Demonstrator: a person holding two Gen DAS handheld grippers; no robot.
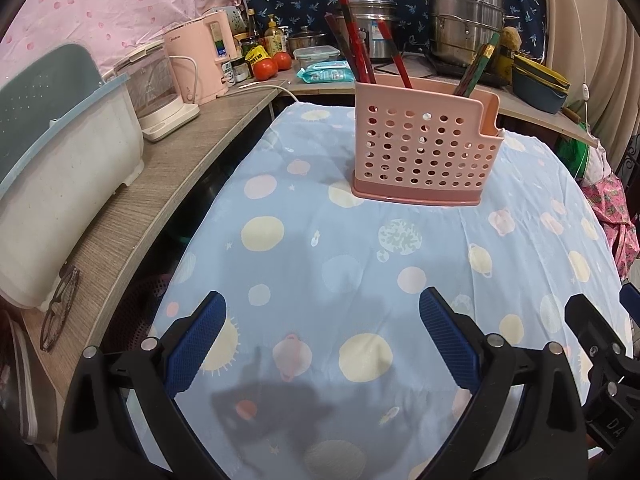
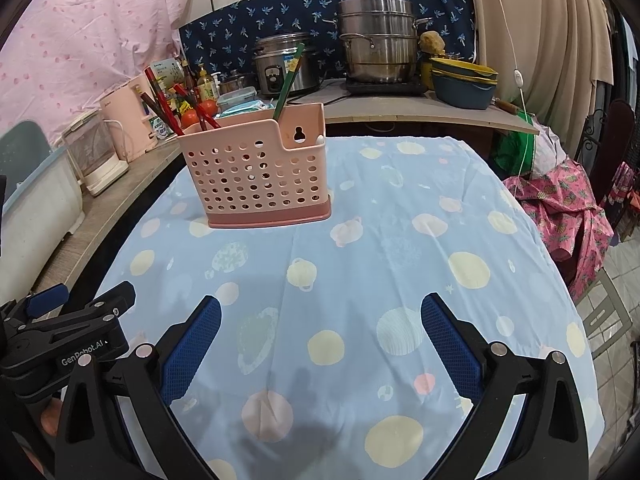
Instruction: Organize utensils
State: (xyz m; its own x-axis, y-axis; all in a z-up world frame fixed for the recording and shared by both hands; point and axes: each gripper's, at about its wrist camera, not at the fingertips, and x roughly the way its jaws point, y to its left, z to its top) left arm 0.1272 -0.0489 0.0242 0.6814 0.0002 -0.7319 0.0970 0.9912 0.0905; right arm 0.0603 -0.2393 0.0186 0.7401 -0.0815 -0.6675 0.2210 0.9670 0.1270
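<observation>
A: Where is the utensil holder seen?

B: The pink perforated utensil holder (image 1: 426, 150) is stood upright on the blue planet-print cloth (image 1: 360, 264), in the upper middle of the left wrist view and the upper left of centre of the right wrist view (image 2: 256, 172). Red chopsticks (image 1: 352, 36) are seen leaning in its larger compartment, and green-ended chopsticks (image 1: 478, 70) in the smaller notched one.

A: And the grippers?

B: The left gripper (image 1: 322, 344) is held low over the cloth at the bottom of its frame, both blue pads (image 1: 196, 344) spread wide with nothing between them. The right gripper (image 2: 320, 344) is held the same way, jaws wide and empty. Both are kept well apart from the holder.

A: What is found behind?

B: A pink kettle (image 1: 200, 64), 2 tomatoes (image 1: 266, 68) and a steel stacked steamer (image 1: 466, 20) are lined up on the wooden counter (image 1: 132, 216); a rice cooker (image 2: 282, 64) is seen in the right wrist view, upper centre. Glasses (image 1: 60, 308) are laid at the left wrist view's lower left.
</observation>
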